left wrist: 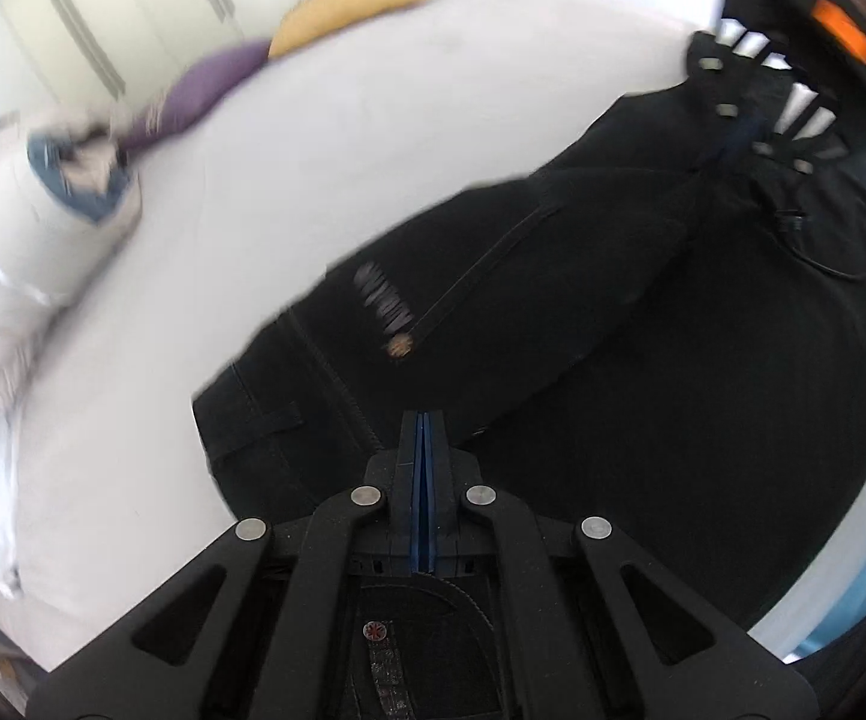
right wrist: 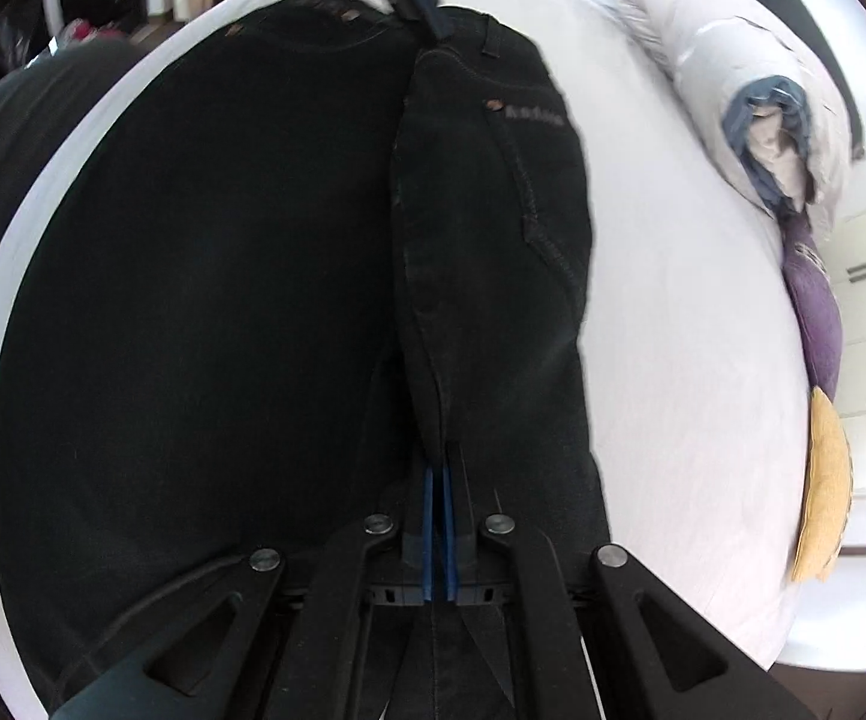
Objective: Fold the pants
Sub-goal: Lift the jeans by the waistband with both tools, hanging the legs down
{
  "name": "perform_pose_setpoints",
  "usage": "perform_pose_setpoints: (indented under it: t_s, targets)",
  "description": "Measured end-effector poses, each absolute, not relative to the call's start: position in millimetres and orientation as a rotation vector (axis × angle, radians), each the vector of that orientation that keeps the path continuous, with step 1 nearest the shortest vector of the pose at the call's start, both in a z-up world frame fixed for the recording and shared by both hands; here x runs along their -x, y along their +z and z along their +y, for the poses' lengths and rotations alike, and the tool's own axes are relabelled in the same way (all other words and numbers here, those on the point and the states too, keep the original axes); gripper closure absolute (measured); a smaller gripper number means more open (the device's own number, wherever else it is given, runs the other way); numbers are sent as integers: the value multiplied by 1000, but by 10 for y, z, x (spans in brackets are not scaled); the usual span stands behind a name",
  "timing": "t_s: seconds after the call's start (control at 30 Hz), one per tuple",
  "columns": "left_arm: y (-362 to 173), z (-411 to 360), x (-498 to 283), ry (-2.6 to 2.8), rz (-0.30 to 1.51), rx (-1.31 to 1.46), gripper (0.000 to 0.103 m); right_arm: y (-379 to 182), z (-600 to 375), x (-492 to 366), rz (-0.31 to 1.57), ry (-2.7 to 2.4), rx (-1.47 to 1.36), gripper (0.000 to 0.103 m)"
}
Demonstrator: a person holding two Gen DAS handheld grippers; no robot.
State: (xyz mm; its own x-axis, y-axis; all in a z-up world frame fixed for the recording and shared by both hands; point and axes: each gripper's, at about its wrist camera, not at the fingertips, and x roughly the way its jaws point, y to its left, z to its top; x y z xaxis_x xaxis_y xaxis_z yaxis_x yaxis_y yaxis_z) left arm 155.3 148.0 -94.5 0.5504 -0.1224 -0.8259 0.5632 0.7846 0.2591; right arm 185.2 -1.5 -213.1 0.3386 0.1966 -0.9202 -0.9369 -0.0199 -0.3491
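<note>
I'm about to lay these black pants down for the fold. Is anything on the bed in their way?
Nothing visible. Both the left gripper and the right gripper are shut on the pants. The white bed beside them is bare; the pillows and the purple cloth sit apart at the far edge.

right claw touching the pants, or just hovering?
Touching. Right wrist view: the right claw is shut with a fold of the black pants pinched between its blue pads, the cloth running straight into them with no gap.
</note>
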Motion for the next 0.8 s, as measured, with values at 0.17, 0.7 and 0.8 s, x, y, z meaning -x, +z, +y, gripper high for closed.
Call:
perform_pose_setpoints:
  t_s: [0.17, 0.7, 0.8]
  targets:
    - [-810, 1369, -1359, -384, 807, -611, 102, -2015, -12, -1895, 793, 1064, 1199, 100]
    - [-1323, 1003, -1171, -192, 661, -871, 1, -1393, -213, -2077, 821, 1059, 835, 100]
    - [-1368, 968, -1184, -193, 631, -907, 1, -1369, -229, -2075, 815, 1050, 814, 100]
